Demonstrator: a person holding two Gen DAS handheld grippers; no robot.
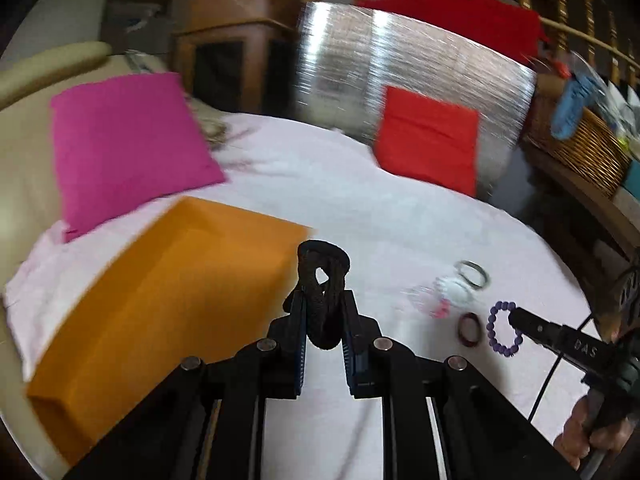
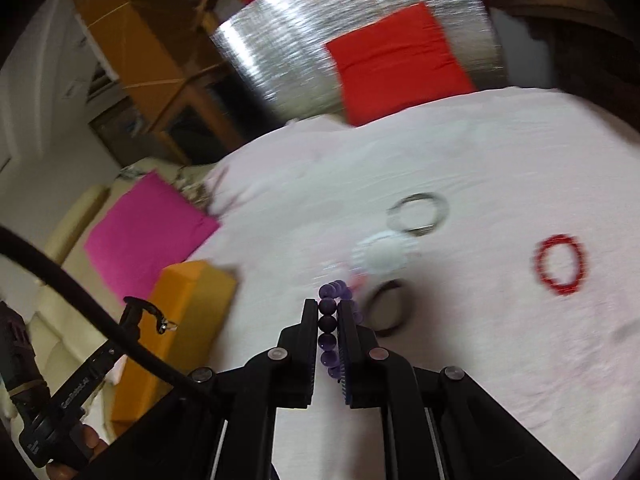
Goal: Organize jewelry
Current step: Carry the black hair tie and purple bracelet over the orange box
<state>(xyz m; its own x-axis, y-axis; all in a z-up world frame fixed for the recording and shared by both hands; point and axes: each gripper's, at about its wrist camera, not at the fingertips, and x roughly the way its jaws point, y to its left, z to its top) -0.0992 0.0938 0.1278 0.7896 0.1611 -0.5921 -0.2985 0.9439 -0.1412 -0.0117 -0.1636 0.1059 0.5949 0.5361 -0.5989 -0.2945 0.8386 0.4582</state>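
My left gripper [image 1: 323, 300] is shut on a black braided bracelet [image 1: 325, 280], held above the near edge of an orange box [image 1: 168, 304]. My right gripper [image 2: 329, 306] is shut on a purple bead bracelet [image 2: 334, 322], just above the white cloth; it also shows in the left wrist view [image 1: 502, 330]. On the cloth lie a dark brown bangle [image 2: 386, 308], a white bead bracelet [image 2: 384, 254], a silver bangle [image 2: 418, 212] and a red bead bracelet [image 2: 560, 264].
A pink cushion [image 1: 128, 148] lies behind the orange box on the left. A red cushion [image 1: 430, 138] leans on a silver panel [image 1: 400, 72] at the back. A wicker basket [image 1: 580, 140] stands at the right. The white cloth [image 1: 340, 200] covers the table.
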